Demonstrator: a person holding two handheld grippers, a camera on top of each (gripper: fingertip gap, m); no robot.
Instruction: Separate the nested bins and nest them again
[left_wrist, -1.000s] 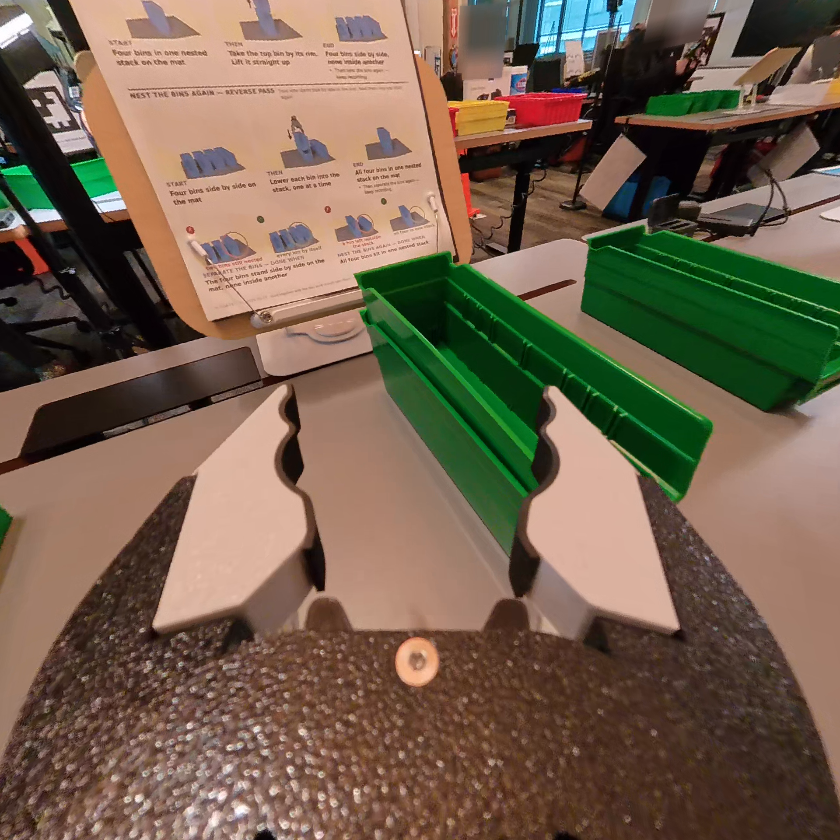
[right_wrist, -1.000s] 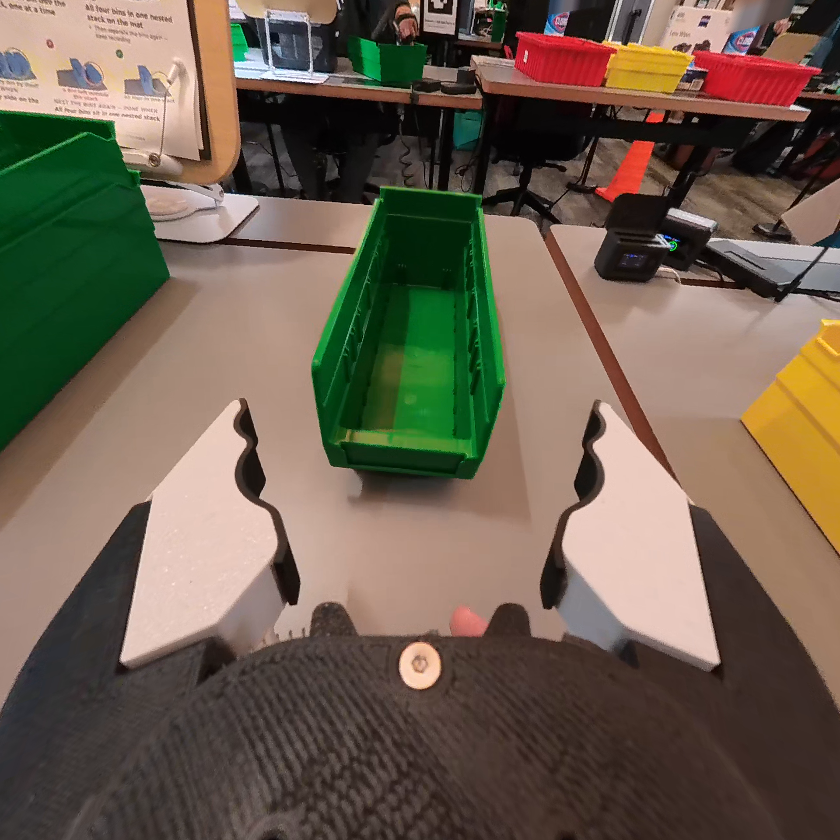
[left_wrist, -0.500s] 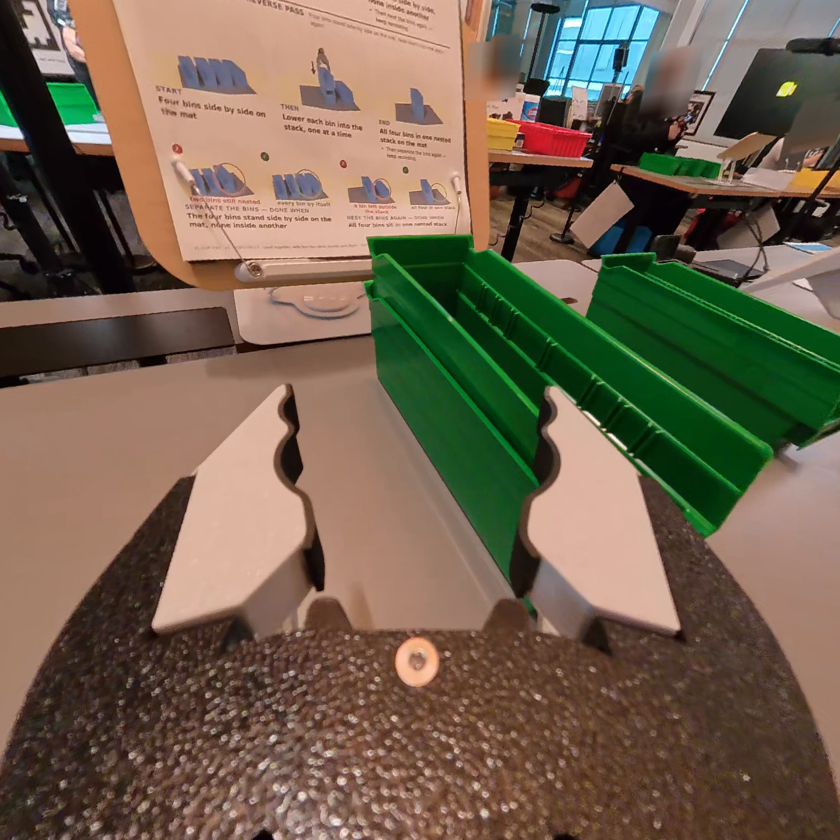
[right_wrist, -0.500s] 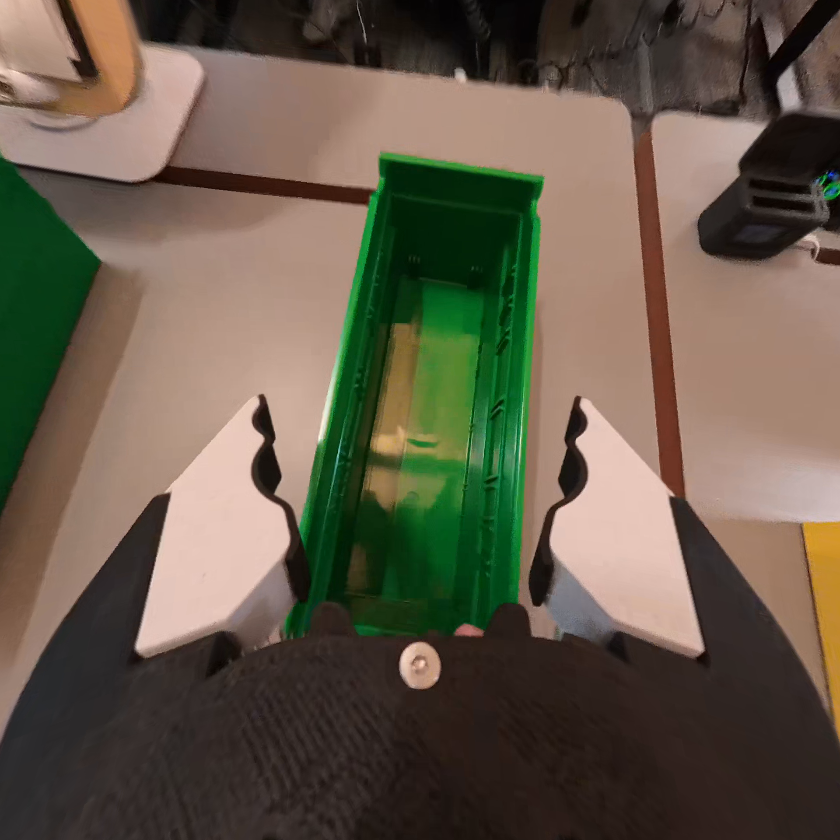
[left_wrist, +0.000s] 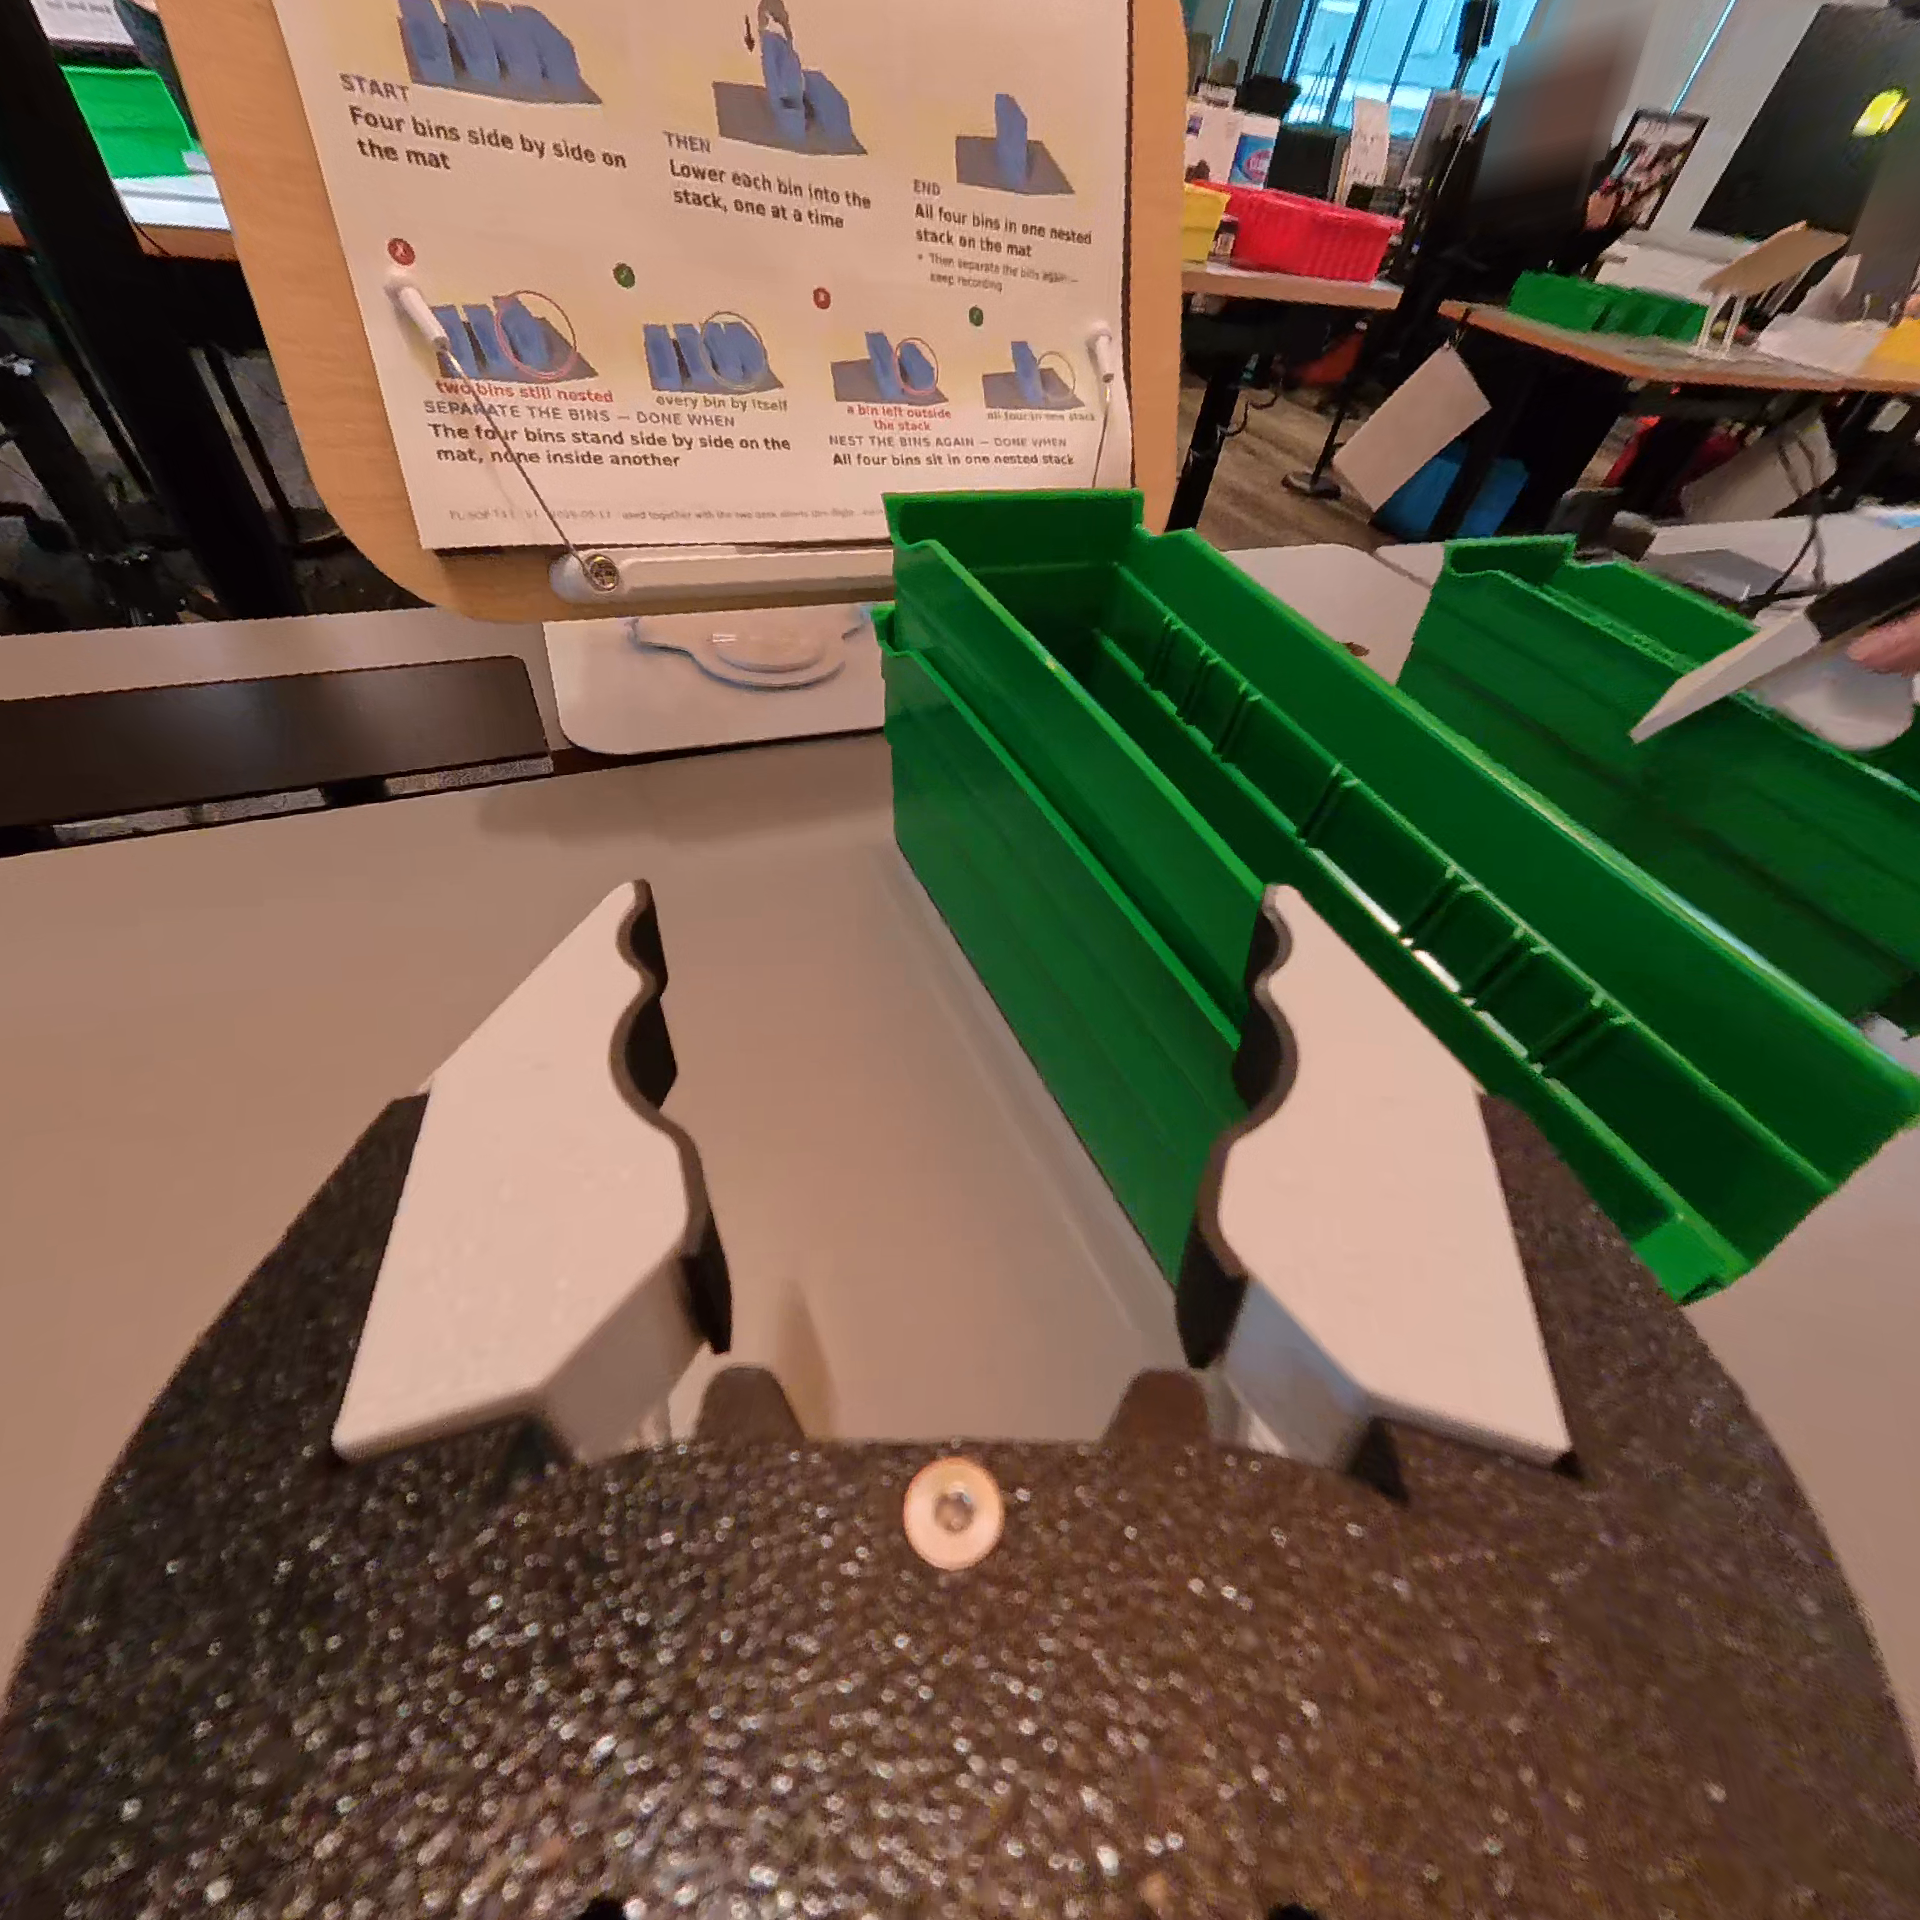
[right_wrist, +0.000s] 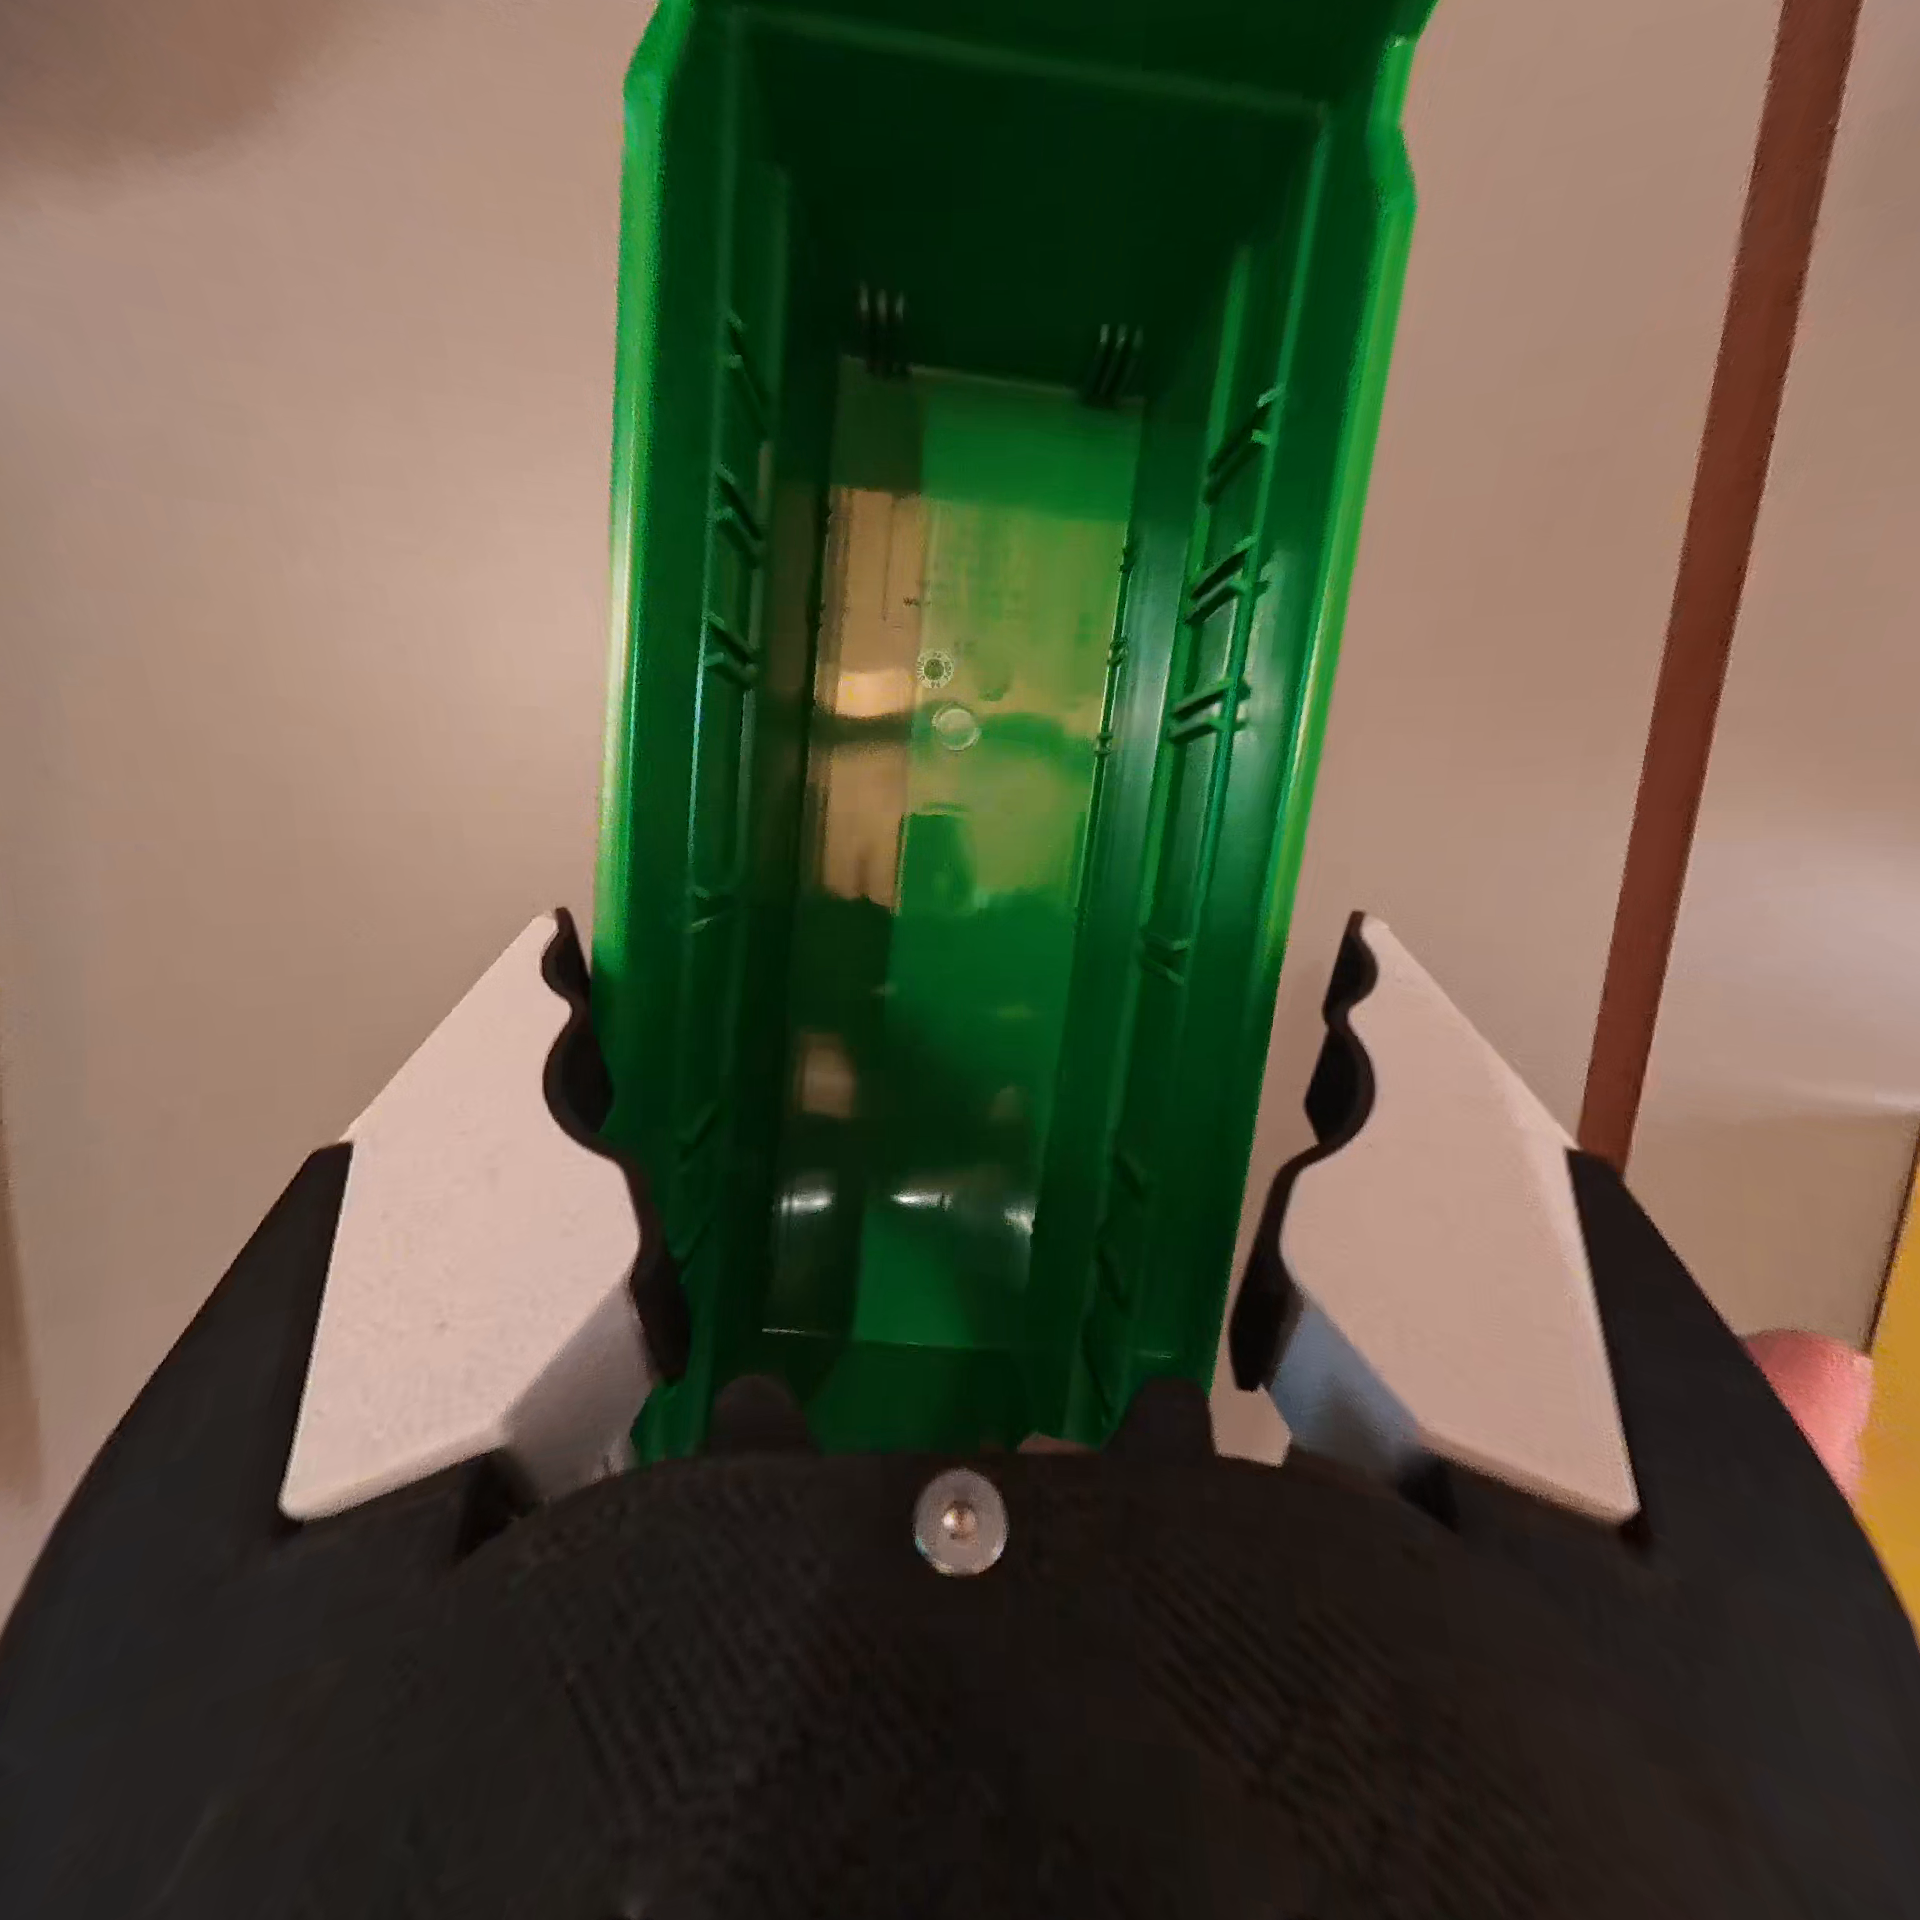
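— Left side? 
— Left gripper (left_wrist: 951, 1132) spread, empty, beside the stack (left_wrist: 1195, 831) of nested bins on the table (left_wrist: 312, 987). 
— Right? 
— A lone bin (right_wrist: 966, 727) stands apart; right gripper (right_wrist: 935, 1143) spread, straddling its near end, not pinching yet. 
— Progress? 
— Partway, I'd judge: which pass, I can't tell.

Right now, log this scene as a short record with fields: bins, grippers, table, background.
nested bins: green stack, one bin inside another, right of the left gripper
single bin: green, empty, straddled by the right gripper
left gripper: open, nothing between its fingers
right gripper: open, not yet closed on the bin's walls
table: grey top
background: instruction sheet on a stand behind the stack
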